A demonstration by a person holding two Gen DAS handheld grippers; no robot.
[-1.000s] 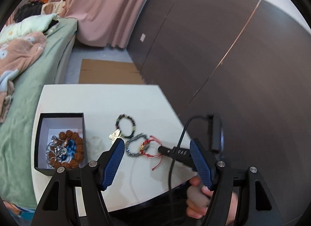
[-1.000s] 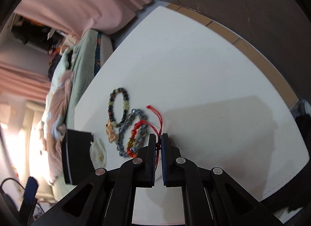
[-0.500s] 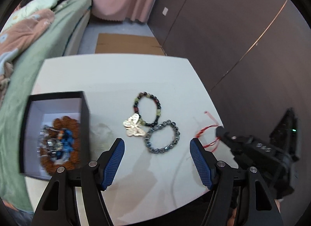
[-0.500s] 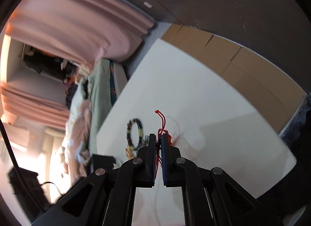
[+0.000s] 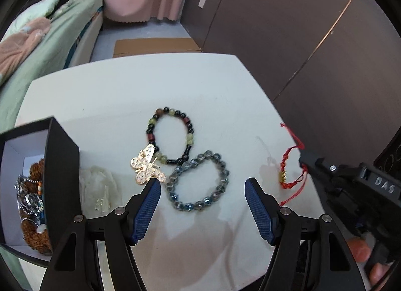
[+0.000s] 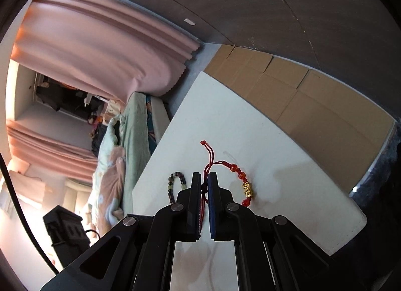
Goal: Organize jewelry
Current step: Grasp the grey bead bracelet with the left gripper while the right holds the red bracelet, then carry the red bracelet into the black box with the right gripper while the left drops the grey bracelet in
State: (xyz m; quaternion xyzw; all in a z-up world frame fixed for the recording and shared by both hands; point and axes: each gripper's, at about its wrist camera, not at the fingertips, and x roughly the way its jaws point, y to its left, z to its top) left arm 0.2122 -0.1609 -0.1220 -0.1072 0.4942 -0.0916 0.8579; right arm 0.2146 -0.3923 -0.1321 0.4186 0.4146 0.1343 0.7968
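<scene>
Dangling clear of the desk [image 5: 125, 95], the red bracelet [image 6: 240, 178] hangs by its cord from the right gripper [image 6: 206, 185], whose jaws are pinched tight on it. The left gripper [image 5: 203, 205] hovers with jaws wide, holding nothing, over the grey bracelet [image 5: 200, 180] beside the box [image 5: 62, 170].

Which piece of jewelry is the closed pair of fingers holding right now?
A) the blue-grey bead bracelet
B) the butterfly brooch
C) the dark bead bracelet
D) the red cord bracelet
D: the right gripper is shut on the red cord bracelet, which hangs above the table. The brooch, blue-grey bracelet and dark bracelet lie on the table, and the left gripper is open.
</scene>
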